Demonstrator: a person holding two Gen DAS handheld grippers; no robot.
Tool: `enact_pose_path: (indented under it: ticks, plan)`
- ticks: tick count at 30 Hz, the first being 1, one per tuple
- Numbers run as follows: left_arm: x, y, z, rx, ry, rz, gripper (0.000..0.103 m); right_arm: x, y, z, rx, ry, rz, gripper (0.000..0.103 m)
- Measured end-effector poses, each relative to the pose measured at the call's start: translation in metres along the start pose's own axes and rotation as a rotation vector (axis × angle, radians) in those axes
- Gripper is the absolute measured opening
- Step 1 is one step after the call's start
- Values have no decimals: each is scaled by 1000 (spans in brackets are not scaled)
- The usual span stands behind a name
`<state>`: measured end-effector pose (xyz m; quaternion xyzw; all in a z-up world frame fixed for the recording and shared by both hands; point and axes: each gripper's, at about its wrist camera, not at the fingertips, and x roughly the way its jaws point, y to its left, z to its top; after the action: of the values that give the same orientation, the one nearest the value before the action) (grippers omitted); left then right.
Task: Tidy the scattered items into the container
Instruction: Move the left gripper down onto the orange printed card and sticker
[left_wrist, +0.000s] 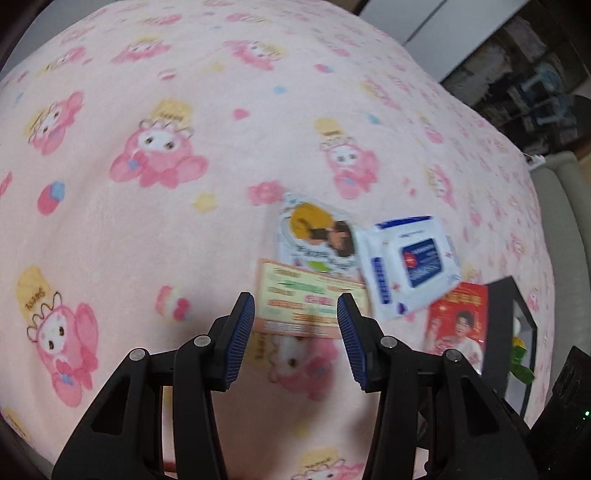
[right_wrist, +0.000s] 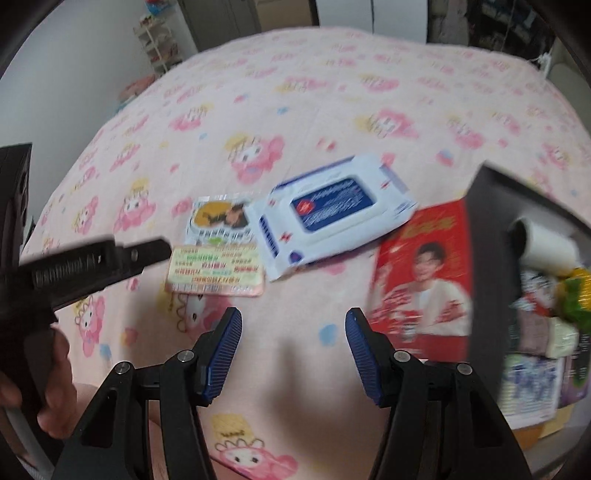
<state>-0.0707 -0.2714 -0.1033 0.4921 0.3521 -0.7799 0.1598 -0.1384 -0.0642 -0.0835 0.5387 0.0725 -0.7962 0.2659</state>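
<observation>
Scattered packets lie close together on our bed, on a pink blanket (right_wrist: 295, 92) printed with cartoon rabbits. We count four of them outside the container. A flat peach-edged packet (left_wrist: 310, 301) with green and red print lies nearest the left gripper (left_wrist: 295, 314); in the left wrist view it shows between that gripper's blue fingers (left_wrist: 242, 332), which stand apart with nothing clamped, and we cannot tell whether they touch it. Just behind it sits a white pouch (left_wrist: 317, 236) showing a yellow and brown picture, its near edge touching or overlapping the peach-edged packet. Beside that, a white and blue wet-wipe pack (right_wrist: 332, 210) lies tilted, with its corner close to both. A red packet (right_wrist: 421, 273) showing a person in a pale top leans against the outer wall of the black container (right_wrist: 487, 258), which sits at the right side of the bed.

Inside the container we see a white roll (right_wrist: 543, 243), a green and yellow wrapper (right_wrist: 576, 295) and some other packets that are too blurred to name.

Our right gripper (right_wrist: 293, 350) hovers over bare blanket in front of the red packet, fingers apart and empty. In the right wrist view the left gripper appears at the left edge, held by a hand (right_wrist: 55, 380).
</observation>
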Motion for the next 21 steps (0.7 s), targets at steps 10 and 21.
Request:
enact_pose_path:
  ticks: [10,21]
  plan:
    - [22,34,-2,-163,54,-25,44,58,11,8,48,74,63,55]
    - [41,33,-4,-169,115,-82,24,84,6,26,150,31,120,56]
